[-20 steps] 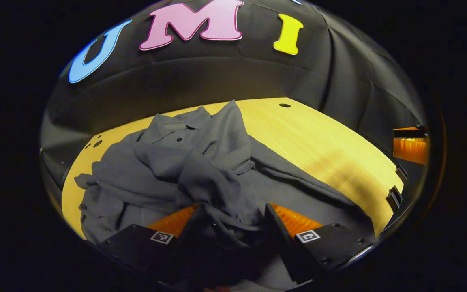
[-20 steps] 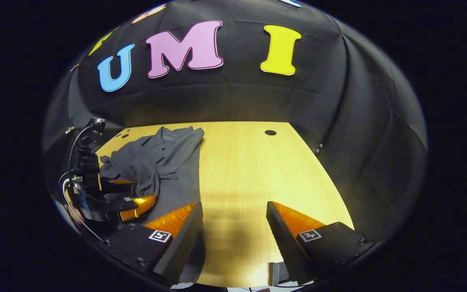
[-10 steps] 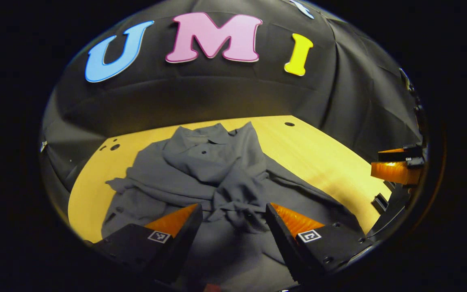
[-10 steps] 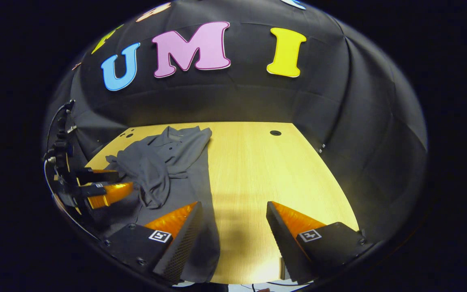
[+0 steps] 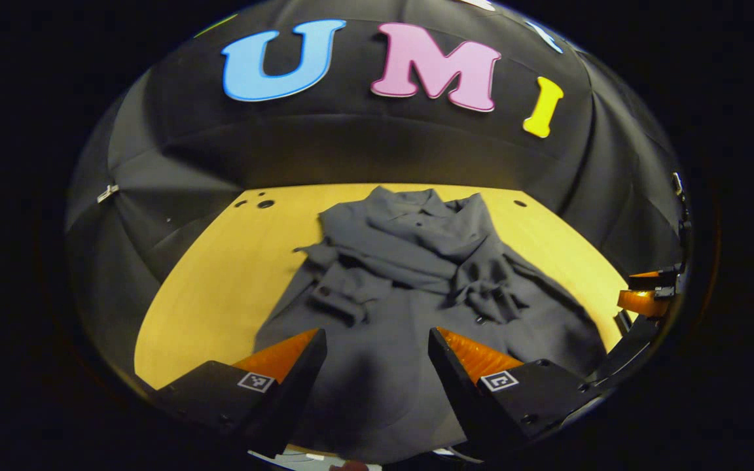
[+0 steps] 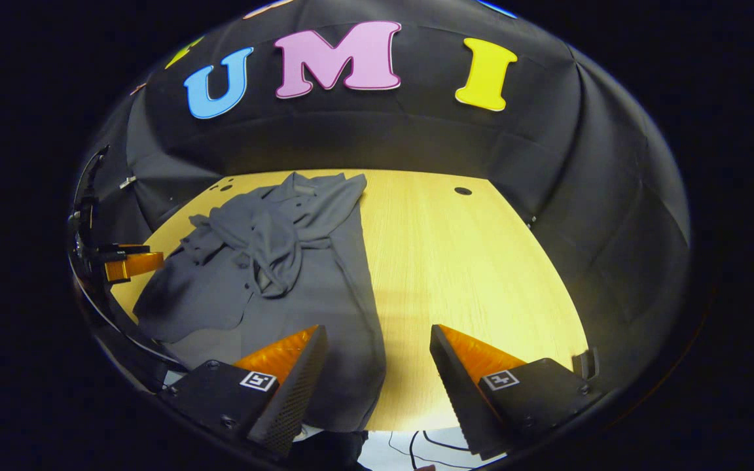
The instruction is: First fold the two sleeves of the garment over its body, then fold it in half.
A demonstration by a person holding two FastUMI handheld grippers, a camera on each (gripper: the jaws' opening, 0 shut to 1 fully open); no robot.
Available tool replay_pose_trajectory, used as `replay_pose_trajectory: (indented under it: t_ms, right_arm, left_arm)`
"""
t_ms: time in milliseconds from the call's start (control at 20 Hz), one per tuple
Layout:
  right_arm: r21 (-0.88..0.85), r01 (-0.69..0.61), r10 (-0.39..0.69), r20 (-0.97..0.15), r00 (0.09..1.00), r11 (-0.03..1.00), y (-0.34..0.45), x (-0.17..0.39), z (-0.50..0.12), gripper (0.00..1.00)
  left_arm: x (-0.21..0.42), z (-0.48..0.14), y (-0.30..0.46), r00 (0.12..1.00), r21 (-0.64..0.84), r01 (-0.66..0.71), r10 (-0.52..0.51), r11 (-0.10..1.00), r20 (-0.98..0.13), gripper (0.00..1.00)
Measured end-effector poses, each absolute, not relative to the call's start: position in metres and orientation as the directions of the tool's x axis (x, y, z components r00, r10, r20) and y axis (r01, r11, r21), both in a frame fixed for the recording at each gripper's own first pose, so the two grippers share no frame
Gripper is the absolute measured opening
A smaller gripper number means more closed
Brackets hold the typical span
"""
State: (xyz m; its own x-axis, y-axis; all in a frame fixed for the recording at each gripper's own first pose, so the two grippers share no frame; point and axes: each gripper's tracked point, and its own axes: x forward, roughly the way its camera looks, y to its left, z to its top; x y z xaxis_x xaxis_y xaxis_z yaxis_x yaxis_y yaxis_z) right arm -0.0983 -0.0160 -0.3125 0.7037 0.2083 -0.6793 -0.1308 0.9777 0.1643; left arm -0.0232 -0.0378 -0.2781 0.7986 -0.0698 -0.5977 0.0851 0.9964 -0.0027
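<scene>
Meanwhile, the grey garment [image 5: 416, 288] lay rumpled on the tabletop [image 6: 468, 261], sleeves bunched toward twelve o'clock. Both the left gripper [image 5: 377, 353] and right gripper [image 6: 377, 353] hovered with jaws apart, holding nothing.

Grey garment on a pale yellow wood-grain surface

The garment [image 5: 410, 307] is a plain dark grey all over, collar and sleeves alike, with small dark buttons and no print. The surface [image 6: 455, 261] is light yellow with a fine wood grain and a few small dark round holes near its far edge. The booth's wall [image 6: 364, 147] behind is black cloth. Small black-and-white square markers sit on the black bodies of the tongs.
</scene>
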Motion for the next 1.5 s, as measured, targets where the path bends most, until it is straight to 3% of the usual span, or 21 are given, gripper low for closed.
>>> replay_pose_trajectory:
  t_ms: [350, 800, 1350, 1400, 1500]
  right_arm:
    - [0.169, -0.067, 0.172, -0.746, 0.644, 0.983, -0.004, -0.136, -0.342, 0.98]
    - [0.188, -0.037, 0.176, -0.805, 0.567, 0.981, 0.009, -0.165, -0.379, 0.98]
    - [0.19, -0.084, 0.205, -0.822, 0.531, 0.978, 0.03, -0.157, -0.399, 0.98]
    - [0.186, -0.082, 0.201, -0.818, 0.539, 0.979, 0.03, -0.156, -0.398, 0.97]
    - [0.198, -0.114, 0.229, -0.817, 0.53, 0.973, 0.039, -0.153, -0.396, 0.96]
  left_arm:
    - [-0.075, -0.327, 0.027, 0.707, 0.052, 0.064, -0.008, 0.997, -0.707, 0.98]
    - [-0.089, -0.364, 0.041, 0.63, 0.053, 0.064, 0.001, 0.997, -0.777, 0.99]
    - [-0.092, -0.377, 0.035, 0.588, 0.009, 0.05, -0.022, 0.999, -0.808, 1.0]
    - [-0.091, -0.378, 0.03, 0.59, 0.009, 0.095, -0.049, 0.995, -0.806, 0.98]
    - [-0.089, -0.377, 0.012, 0.591, 0.0, 0.166, -0.1, 0.986, -0.801, 0.64]
